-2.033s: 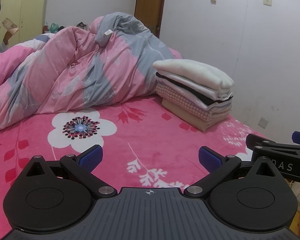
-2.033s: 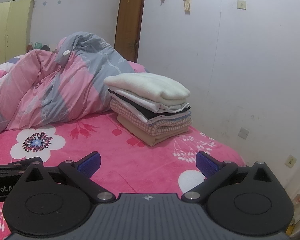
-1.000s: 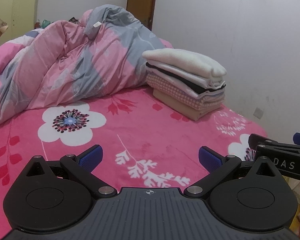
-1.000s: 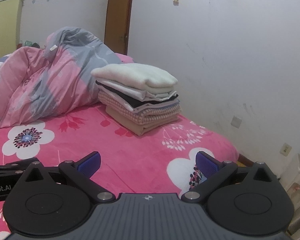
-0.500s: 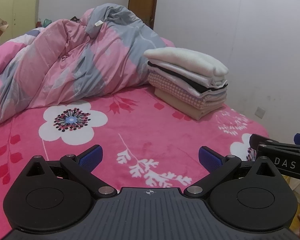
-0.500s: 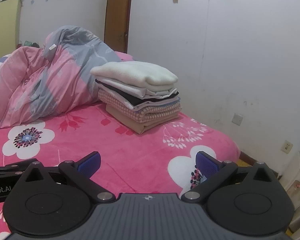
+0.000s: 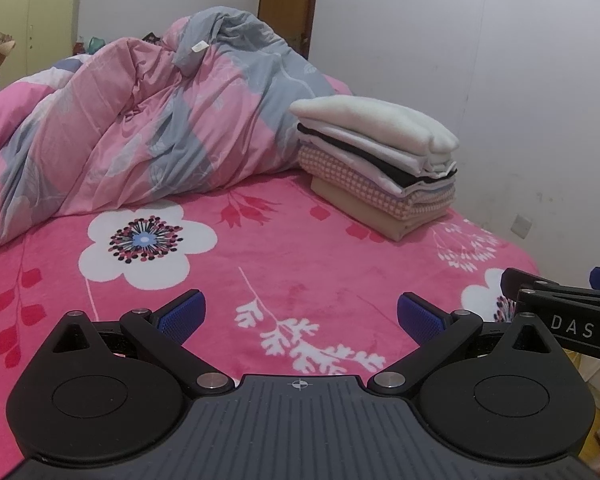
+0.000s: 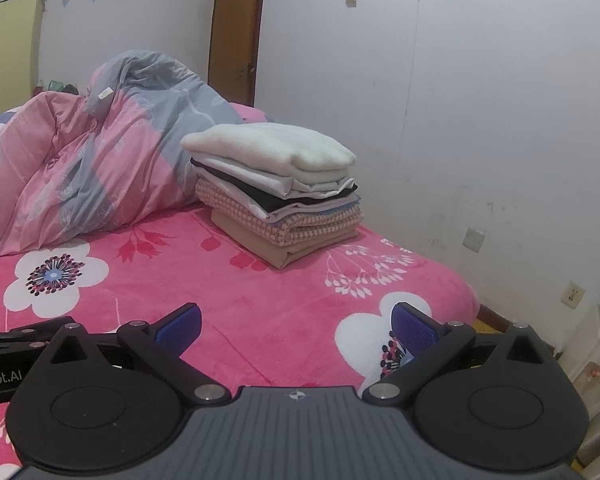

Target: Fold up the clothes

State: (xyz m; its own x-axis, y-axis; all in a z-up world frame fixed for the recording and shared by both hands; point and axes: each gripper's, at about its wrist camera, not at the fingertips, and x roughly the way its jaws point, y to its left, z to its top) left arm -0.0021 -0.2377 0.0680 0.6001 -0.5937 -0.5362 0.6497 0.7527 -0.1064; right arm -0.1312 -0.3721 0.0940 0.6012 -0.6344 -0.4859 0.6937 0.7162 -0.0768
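**Inspector A:** Left wrist view. Left gripper spread wide, holding nothing, above the pink bed. The stack of folded clothes sits ahead and to its right, against the rumpled duvet.

**Inspector B:** Right wrist view. Right gripper likewise wide apart and empty. The stack lies ahead, slightly left. No loose garment visible.

**Inspector A:** Judgement: between garments, or the folding is finished. Next move calls for finding another unfolded piece outside these views.
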